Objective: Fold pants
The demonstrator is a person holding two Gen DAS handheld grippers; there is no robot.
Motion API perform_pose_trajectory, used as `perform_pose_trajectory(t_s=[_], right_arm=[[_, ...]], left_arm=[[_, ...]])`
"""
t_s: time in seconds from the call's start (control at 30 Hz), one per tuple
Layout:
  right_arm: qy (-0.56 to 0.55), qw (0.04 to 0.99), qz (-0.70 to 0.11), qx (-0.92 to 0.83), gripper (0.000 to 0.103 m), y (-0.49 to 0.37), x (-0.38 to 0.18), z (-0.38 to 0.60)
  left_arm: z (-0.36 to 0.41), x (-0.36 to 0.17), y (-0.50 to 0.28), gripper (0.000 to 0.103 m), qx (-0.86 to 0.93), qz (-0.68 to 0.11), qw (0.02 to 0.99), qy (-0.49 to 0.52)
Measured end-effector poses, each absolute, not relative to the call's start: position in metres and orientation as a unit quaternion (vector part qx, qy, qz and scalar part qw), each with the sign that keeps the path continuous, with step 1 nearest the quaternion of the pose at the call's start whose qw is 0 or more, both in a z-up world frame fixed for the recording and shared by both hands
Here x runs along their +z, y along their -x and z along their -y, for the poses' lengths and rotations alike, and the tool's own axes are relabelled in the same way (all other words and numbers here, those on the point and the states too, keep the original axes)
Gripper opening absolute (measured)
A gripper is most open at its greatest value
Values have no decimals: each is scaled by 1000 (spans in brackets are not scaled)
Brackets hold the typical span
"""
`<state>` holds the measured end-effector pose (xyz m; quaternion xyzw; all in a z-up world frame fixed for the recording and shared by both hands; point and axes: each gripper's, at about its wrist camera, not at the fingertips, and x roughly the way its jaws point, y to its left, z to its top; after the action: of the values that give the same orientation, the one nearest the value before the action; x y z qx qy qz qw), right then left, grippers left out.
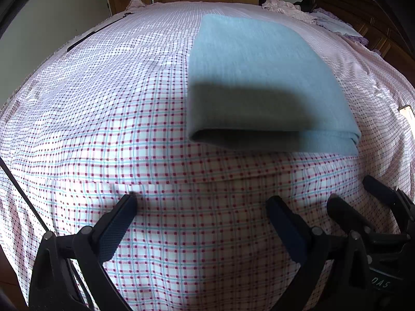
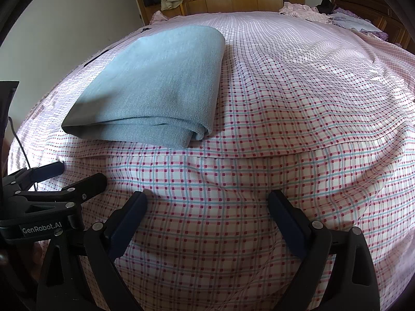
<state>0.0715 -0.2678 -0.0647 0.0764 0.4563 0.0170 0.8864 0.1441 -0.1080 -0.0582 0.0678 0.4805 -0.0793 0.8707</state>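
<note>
Pants: folded, lying on bed.
Left tool: spread, empty.
Right tool: spread, empty.
Writing: "GenRobot.AI" on left tool.

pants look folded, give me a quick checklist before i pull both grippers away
1. Pants folded into a flat stack: ok.
2. Pants lying fully on the bed: ok.
3. Left gripper open, nothing in it: ok.
4. Right gripper open, nothing in it: ok.
5. Both grippers clear of the pants, nearer the bed's front edge: ok.
6. Inner layers even: cannot tell, only the near edges show.
</note>
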Motion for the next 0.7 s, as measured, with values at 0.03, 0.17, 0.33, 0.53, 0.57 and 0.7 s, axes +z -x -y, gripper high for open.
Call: perform_pose_trajectory(t_s=[0.03, 0.17, 0.33, 0.53, 0.57, 0.7], right_arm=[[-76, 886, -456, 17, 91, -72, -65, 267], [-76, 887, -456, 17, 91, -72, -65, 267], [-77, 887, -456, 16, 91, -71, -65, 266], [-77, 887, -456, 16, 91, -71, -65, 266], [-77, 887, -456, 16, 91, -71, -65, 267], [-77, 887, -455, 16, 91, -70, -65, 266]], left_arm=[[108, -58, -144, 102, -79, -481, 871, -68], [108, -58, -144, 102, -80, -481, 871, -68], [107, -58, -144, 102, -80, -481, 871, -68], [107, -58, -144, 102, -80, -481, 870, -68], [107, -58, -144, 102, -80, -481, 870, -68], [107, -58, -144, 102, -81, -481, 870, -68]])
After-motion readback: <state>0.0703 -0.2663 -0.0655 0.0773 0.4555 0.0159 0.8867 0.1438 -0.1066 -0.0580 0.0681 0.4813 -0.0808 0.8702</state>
